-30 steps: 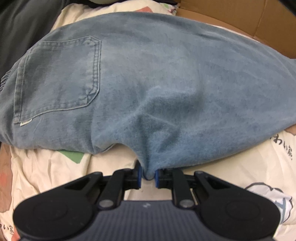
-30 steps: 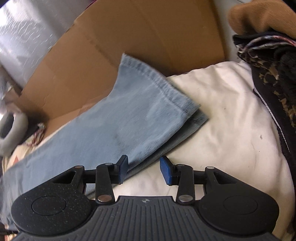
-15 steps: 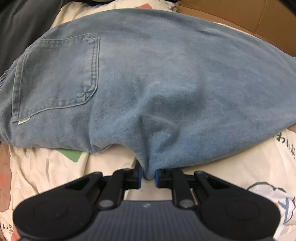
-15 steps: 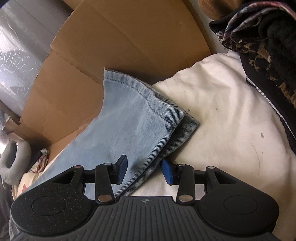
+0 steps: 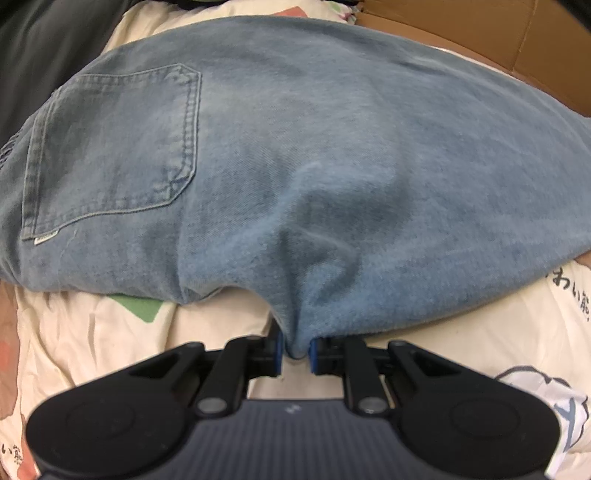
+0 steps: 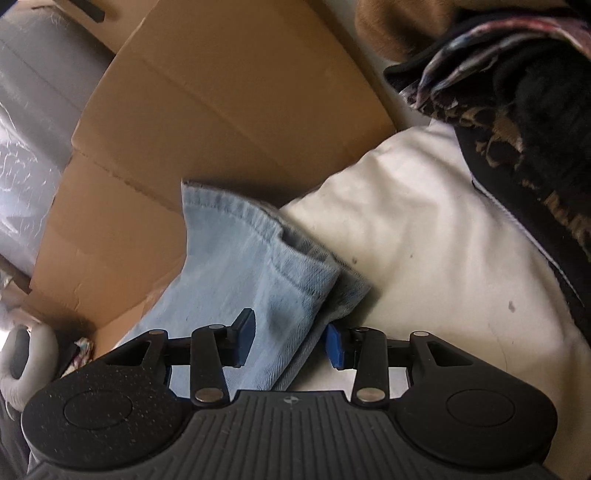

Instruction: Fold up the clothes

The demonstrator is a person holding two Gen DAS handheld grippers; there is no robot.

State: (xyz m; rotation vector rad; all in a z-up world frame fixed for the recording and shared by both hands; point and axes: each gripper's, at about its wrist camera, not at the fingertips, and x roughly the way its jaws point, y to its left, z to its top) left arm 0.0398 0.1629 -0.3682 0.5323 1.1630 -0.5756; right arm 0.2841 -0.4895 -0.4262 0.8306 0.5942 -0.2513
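Light blue jeans lie across a printed cream bedcover, back pocket facing up at the left. My left gripper is shut on a pinch of denim at the jeans' near edge, and the cloth rises into a ridge above the pads. In the right wrist view the hemmed end of the jeans leg lies doubled on white bedding. My right gripper stands open around that leg end, with the denim between its blue pads and the right pad at the cloth's edge.
A flattened cardboard box stands behind the leg end and shows at the top right of the left view as cardboard. A heap of dark patterned clothes fills the right. Dark fabric lies at the upper left.
The right gripper has rolled and come closer to the leg end, so the hem now sits between its fingers. The left gripper and its pinch of denim have stayed put.
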